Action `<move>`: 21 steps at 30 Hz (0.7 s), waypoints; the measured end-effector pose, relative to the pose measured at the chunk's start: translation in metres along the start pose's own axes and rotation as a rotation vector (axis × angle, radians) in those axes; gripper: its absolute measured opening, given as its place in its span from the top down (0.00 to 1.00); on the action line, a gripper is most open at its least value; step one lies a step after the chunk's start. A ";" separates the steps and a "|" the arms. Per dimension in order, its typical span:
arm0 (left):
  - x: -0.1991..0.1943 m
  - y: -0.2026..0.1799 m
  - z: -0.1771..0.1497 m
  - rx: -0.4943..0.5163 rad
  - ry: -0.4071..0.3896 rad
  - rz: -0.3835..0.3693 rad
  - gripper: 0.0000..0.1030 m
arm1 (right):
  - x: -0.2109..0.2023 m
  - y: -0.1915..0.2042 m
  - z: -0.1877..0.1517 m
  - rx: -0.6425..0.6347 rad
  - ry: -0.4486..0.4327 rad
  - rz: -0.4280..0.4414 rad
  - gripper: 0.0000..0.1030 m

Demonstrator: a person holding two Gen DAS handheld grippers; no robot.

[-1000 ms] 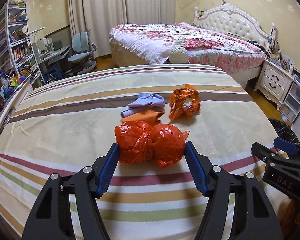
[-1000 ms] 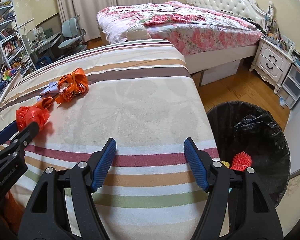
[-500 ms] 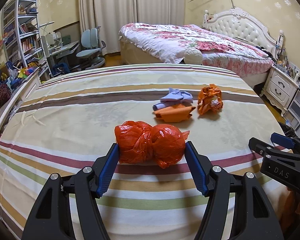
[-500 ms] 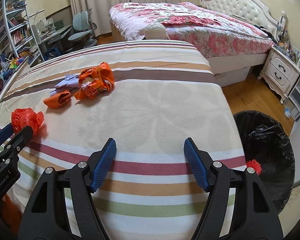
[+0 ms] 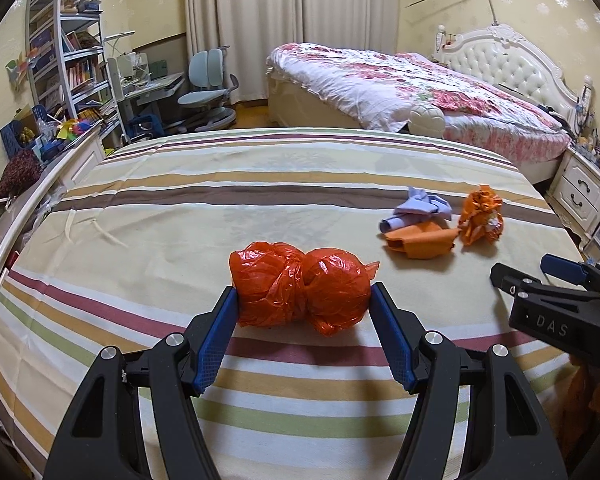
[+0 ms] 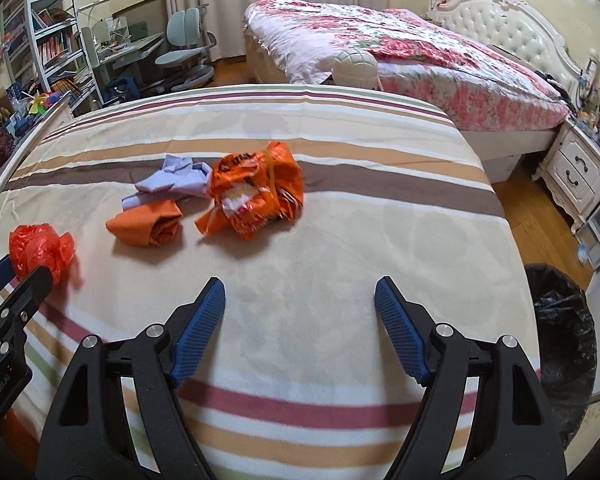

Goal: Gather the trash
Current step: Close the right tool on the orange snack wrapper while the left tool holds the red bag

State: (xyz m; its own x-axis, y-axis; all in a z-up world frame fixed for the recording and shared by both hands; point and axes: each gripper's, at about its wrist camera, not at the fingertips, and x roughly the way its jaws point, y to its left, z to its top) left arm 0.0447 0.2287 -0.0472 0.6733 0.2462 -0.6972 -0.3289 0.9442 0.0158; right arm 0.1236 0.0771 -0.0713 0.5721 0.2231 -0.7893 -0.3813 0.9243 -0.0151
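The red bag [image 5: 302, 286], a knotted plastic bundle, is held between the blue pads of the left hand-held gripper [image 5: 303, 294], whose jaws are closed against both of its ends; whether the bundle is lifted off the striped bed [image 5: 204, 196] or touching it cannot be told. In the right wrist view the same bag [image 6: 40, 250] is seen at the far left, beside the left hand-held gripper's fingertip. The right hand-held gripper [image 6: 300, 294] is held wide open over a bare stretch of the sheet, with nothing between its pads. Ahead of it, three more pieces of trash are lying close together on the bed: an orange wrapper [image 6: 258, 192], crumpled, an orange cloth [image 6: 148, 226] just left of it, and a lilac paper [image 6: 168, 182] behind the cloth, touching both. A black-lined bin [image 6: 560, 344] is seen on the wood floor [image 6: 516, 208] off the bed's right edge. A floral bed [image 5: 404, 84] is seen further back.
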 end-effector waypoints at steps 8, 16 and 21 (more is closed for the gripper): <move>0.005 0.016 0.003 -0.031 0.003 0.015 0.37 | 0.012 0.011 0.016 0.001 0.006 -0.007 0.25; 0.006 0.020 0.003 -0.035 0.005 0.008 0.37 | 0.022 0.020 0.029 -0.007 0.011 -0.011 0.25; 0.008 0.020 0.003 -0.042 0.006 0.007 0.37 | 0.027 0.024 0.037 -0.013 0.009 -0.004 0.28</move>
State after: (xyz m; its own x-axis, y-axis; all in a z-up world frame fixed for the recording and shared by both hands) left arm 0.0459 0.2498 -0.0503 0.6670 0.2513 -0.7014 -0.3610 0.9325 -0.0092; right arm 0.1564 0.1168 -0.0705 0.5673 0.2163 -0.7946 -0.3879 0.9213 -0.0261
